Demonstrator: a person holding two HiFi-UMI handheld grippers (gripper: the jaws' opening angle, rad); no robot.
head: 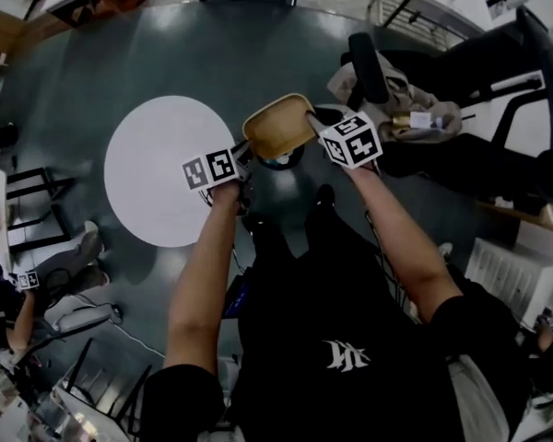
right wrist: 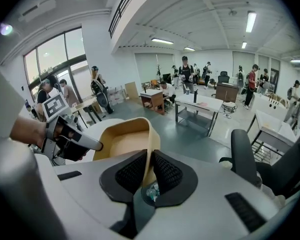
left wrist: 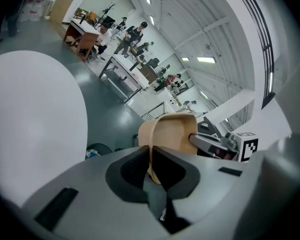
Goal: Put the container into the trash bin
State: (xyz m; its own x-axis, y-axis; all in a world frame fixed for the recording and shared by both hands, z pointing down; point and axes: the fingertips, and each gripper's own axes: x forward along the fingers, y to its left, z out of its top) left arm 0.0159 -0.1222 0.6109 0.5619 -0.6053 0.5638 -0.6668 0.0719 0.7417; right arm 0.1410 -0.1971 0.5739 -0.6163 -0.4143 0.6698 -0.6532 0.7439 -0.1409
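Container (head: 276, 129) looks tan and shallow (thin walls, rounded corners)

You reached both bare arms forward, left forearm (head: 201, 270) and right forearm (head: 401, 238) close together. Your left gripper (head: 247, 151) pinched one wall of the container (head: 278, 127); your right gripper (head: 313, 122) pinched the opposite wall, both angled downward.

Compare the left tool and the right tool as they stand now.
The left tool pinches the container's wall nearest the white round table; the right tool pinches the opposite wall, toward the office chair. In the head view the left tool sits lower in frame than the right. Shared: both are shut on the thin tan wall.
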